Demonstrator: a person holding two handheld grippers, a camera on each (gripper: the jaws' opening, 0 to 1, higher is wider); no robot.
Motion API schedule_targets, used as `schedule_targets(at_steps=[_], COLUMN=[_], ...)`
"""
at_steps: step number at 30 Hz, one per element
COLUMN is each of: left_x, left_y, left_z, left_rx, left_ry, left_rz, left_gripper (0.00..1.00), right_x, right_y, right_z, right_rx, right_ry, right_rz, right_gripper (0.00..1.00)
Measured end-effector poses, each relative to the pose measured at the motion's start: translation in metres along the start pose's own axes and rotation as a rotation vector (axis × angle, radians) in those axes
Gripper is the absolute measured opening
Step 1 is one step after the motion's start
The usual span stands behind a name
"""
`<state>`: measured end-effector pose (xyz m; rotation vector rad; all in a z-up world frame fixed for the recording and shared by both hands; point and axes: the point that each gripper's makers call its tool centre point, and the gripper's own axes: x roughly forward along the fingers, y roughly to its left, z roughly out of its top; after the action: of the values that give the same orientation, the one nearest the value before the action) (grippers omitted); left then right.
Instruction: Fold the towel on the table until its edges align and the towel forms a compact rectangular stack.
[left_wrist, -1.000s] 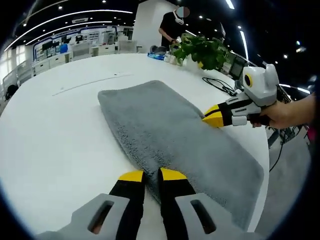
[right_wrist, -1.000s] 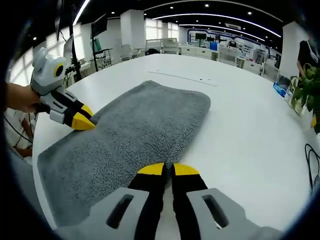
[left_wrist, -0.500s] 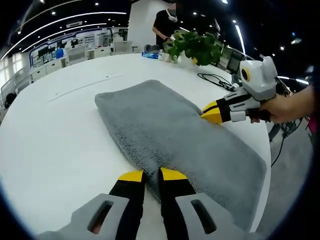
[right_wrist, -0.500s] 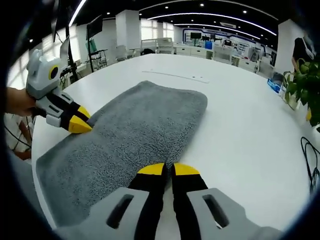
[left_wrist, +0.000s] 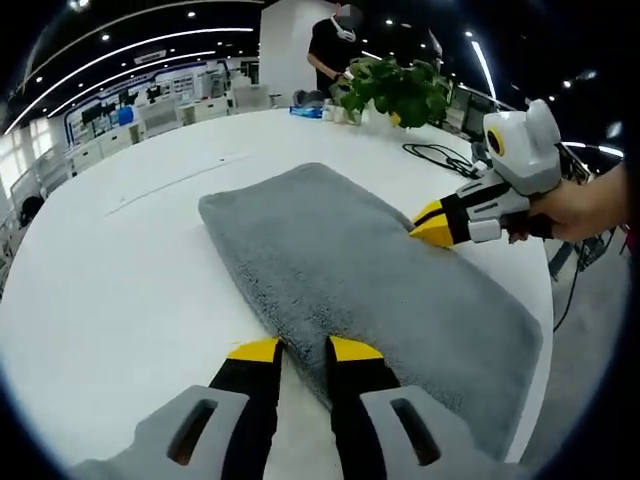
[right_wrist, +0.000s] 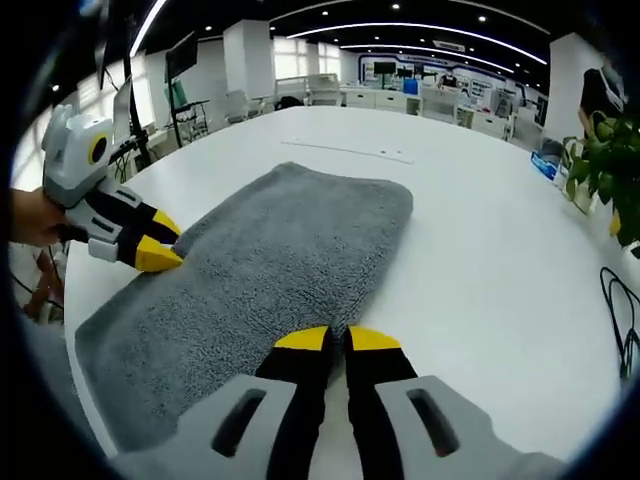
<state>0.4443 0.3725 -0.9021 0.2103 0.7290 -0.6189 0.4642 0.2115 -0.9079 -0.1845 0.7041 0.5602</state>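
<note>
Two grippers meet the grey towel (left_wrist: 370, 270) from opposite long edges. Nearest in the left gripper view, the left gripper (left_wrist: 304, 349) has its jaws slightly parted over the near edge. In the right gripper view, the right gripper (right_wrist: 335, 338) sits clenched at its edge. The towel lies flat on the white table (left_wrist: 110, 270). Far off stands a potted plant (left_wrist: 395, 92).
</note>
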Motion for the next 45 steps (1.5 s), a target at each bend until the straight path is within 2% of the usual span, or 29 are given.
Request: schedule_targets(at_steps=[2, 5, 9, 12, 14, 16, 21, 29, 33, 37, 41, 43, 45], left_x=[-0.006, -0.012, -0.020, -0.027, -0.031, -0.038, -0.051, -0.061, -0.068, -0.071, -0.075, -0.075, -0.074], left_y=[-0.003, -0.011, -0.020, -0.030, -0.037, -0.045, -0.068, -0.098, -0.115, -0.125, -0.134, -0.136, -0.137], left_z=[0.008, 0.016, 0.017, 0.010, 0.008, 0.007, -0.002, -0.020, -0.028, -0.037, -0.045, -0.052, -0.059], left_rx=[0.000, 0.032, 0.095, 0.167, 0.189, 0.253, 0.306, 0.332, 0.376, 0.384, 0.427, 0.489, 0.517], left_ry=[-0.031, -0.055, -0.051, -0.013, -0.012, -0.036, -0.040, 0.000, 0.003, 0.007, 0.014, 0.034, 0.054], left_rz=[-0.012, -0.031, -0.043, -0.061, -0.072, -0.067, -0.108, -0.205, -0.259, -0.271, -0.284, -0.289, -0.292], left_gripper=[0.27, 0.32, 0.35, 0.35, 0.36, 0.40, 0.43, 0.39, 0.39, 0.38, 0.35, 0.35, 0.35], right_x=[-0.003, -0.010, -0.021, -0.028, -0.033, -0.042, -0.057, -0.078, -0.089, -0.096, -0.103, -0.105, -0.108], right_y=[-0.002, 0.005, 0.014, 0.020, 0.025, 0.028, 0.039, 0.056, 0.066, 0.076, 0.093, 0.102, 0.112], right_z=[0.003, 0.007, 0.003, 0.000, 0.000, 0.002, -0.002, -0.028, -0.035, -0.041, -0.046, -0.047, -0.050], right_rx=[0.001, -0.008, -0.046, -0.059, -0.078, -0.092, -0.107, -0.154, -0.198, -0.252, -0.298, -0.307, -0.317], right_ry=[-0.005, -0.027, -0.035, -0.038, -0.041, -0.068, -0.092, -0.052, -0.043, -0.024, -0.017, -0.023, -0.030], right_rz=[0.008, 0.046, 0.079, 0.094, 0.107, 0.104, 0.131, 0.159, 0.183, 0.209, 0.250, 0.281, 0.323], right_gripper=[0.09, 0.18, 0.22, 0.25, 0.24, 0.23, 0.24, 0.27, 0.27, 0.26, 0.26, 0.26, 0.26])
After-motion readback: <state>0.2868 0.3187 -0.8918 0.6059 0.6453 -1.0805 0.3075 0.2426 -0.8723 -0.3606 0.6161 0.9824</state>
